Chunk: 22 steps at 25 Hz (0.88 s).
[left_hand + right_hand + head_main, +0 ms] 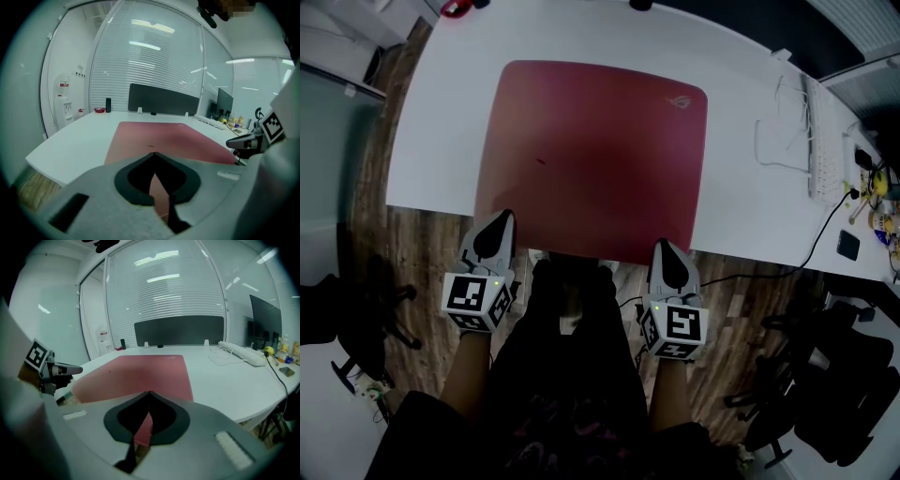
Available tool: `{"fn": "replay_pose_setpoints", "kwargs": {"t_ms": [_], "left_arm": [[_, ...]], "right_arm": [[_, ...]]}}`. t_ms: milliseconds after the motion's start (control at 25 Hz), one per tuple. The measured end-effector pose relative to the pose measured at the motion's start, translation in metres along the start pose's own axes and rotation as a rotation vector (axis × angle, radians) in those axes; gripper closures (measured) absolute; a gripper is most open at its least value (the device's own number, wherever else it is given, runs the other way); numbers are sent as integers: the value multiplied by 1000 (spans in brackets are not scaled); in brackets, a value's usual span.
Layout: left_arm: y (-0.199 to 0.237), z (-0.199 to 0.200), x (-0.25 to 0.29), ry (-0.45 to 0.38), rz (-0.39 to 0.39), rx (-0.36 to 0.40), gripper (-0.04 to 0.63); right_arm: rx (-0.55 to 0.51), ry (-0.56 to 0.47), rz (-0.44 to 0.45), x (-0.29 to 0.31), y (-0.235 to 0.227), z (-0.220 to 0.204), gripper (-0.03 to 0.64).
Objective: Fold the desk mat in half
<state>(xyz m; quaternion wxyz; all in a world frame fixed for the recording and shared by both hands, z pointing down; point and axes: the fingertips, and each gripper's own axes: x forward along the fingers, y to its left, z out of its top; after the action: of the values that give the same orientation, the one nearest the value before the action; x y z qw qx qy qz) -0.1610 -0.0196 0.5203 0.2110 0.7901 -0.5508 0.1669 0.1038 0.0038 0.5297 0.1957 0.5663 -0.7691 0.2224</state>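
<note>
Red rectangular desk mat [591, 155] flat on white desk [441, 122].
Left gripper [504, 218], right gripper [662, 247] clamped on near corners; white keyboard [818, 141] well right.

1. The left gripper [503, 218] and right gripper [664, 246] had pale grey shells tapering to a point, with black padding lining the inner edges.
2. Left of the person's dark clothing [572, 375] sat the left cube [476, 300], white with black square markers and a green light.
3. Right of the dark clothing, the right cube [675, 328] looked alike.
</note>
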Motion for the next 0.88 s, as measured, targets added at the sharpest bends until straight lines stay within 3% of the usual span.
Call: {"fn": "replay_pose_setpoints", "kwargs": {"t_ms": [120, 280, 520, 720, 880], "left_arm": [[-2, 2, 2, 2, -5, 17, 595], [-1, -1, 3, 6, -2, -17, 595], [-2, -8, 6, 32, -13, 31, 595], [-3, -13, 6, 44, -21, 5, 595], [-7, -19, 7, 77, -38, 76, 595]], "right_arm": [[5, 12, 1, 1, 0, -4, 607], [27, 26, -11, 0, -1, -10, 607], [5, 37, -11, 2, -1, -14, 607], [13, 57, -11, 1, -2, -21, 607], [-67, 85, 13, 4, 8, -27, 607]]}}
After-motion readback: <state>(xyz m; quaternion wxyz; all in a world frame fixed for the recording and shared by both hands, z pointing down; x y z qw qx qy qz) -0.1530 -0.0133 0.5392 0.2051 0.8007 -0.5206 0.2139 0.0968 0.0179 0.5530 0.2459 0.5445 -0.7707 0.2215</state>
